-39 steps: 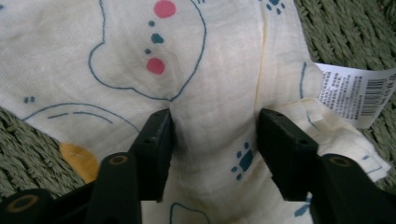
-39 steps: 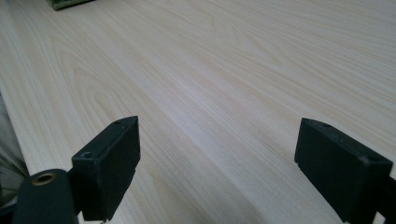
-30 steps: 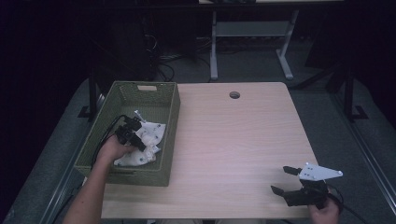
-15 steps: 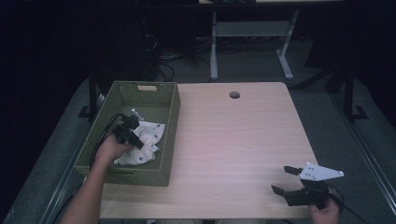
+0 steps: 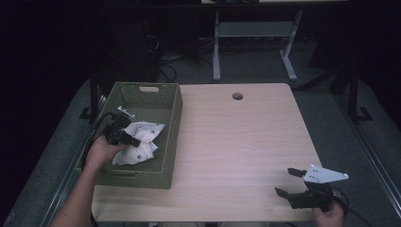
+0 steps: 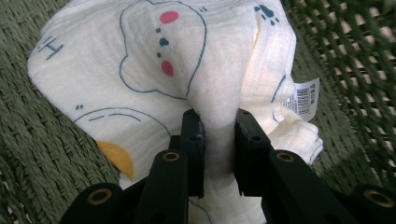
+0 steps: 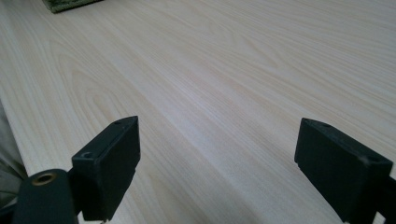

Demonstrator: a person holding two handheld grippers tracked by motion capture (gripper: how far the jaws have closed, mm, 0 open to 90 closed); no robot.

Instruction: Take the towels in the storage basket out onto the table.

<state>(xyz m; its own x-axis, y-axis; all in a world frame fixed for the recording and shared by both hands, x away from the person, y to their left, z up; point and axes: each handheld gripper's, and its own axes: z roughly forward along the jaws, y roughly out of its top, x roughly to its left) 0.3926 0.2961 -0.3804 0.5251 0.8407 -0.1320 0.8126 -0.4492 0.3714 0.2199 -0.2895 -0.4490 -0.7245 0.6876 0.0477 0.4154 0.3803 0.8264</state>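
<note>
Left gripper [image 6: 219,140] clamped on a fold of white printed cloth [image 6: 187,70], inside green basket [image 5: 170,118] at table's [image 5: 246,142] left edge. Right gripper [image 5: 289,182] jaws wide apart, near front right corner.

There is 1 basket [image 5: 170,137], green and woven, on 1 table [image 5: 236,142]. In it lies 1 cloth [image 6: 154,70], white with printed figures, bearing 1 tag [image 6: 306,95]. There are 2 grippers: the left [image 6: 219,128] and the right [image 7: 217,172]. The tabletop has 1 hole [image 5: 237,96].
</note>
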